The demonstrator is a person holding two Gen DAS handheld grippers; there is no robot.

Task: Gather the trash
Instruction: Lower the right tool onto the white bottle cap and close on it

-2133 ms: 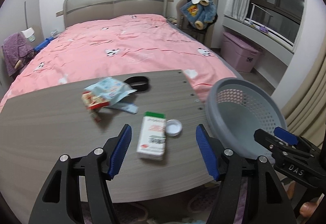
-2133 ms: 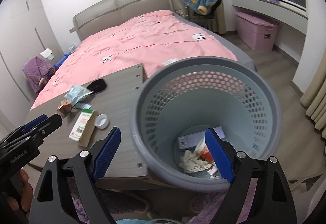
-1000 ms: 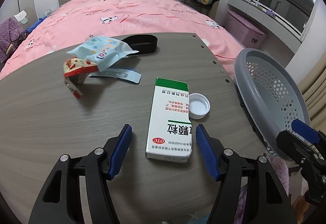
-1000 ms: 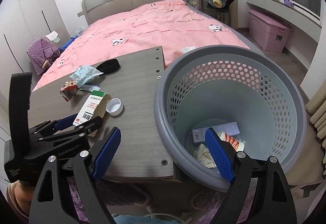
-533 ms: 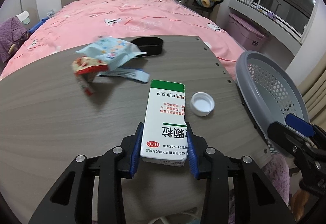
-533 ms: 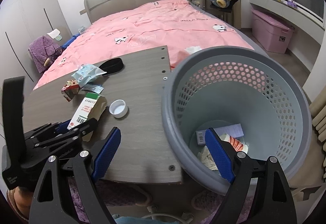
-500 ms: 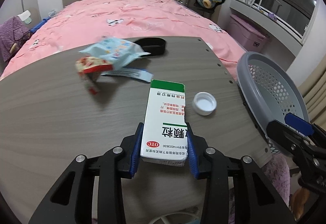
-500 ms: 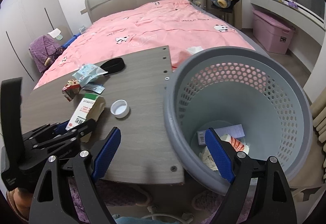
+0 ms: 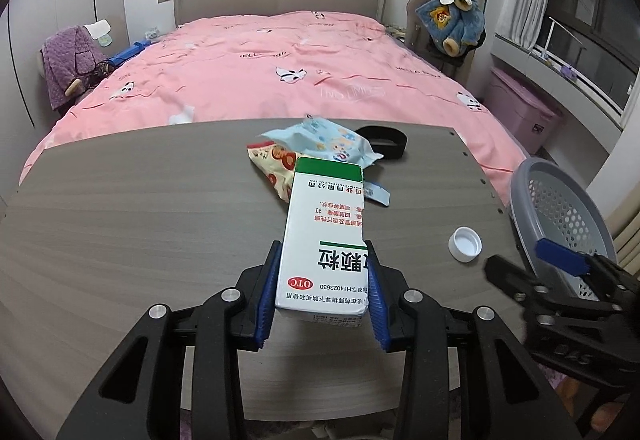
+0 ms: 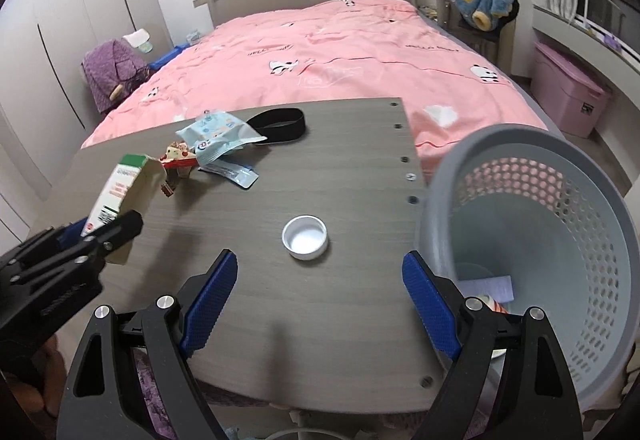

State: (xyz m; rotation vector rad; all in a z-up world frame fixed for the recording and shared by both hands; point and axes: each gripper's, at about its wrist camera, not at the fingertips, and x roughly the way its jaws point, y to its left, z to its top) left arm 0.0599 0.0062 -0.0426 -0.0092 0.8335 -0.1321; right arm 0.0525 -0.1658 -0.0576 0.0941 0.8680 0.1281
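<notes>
Medicine box (image 9: 324, 236) is pinched by left gripper (image 9: 322, 300); right gripper (image 10: 316, 300) is spread, empty; cap (image 10: 305, 237) and wrappers (image 10: 218, 138) remain on the counter (image 10: 340, 180); basket (image 10: 560, 240) is partly filled.

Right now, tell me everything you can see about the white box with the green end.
The box is a slim white carton, cardboard by its look, with a green band at its far end, red and dark print and a red OTC oval near the held end. The left tool clamps its near end between blue pads. It appears lifted off the table, far end tilted up. The right wrist view shows a plain tan side.
</notes>
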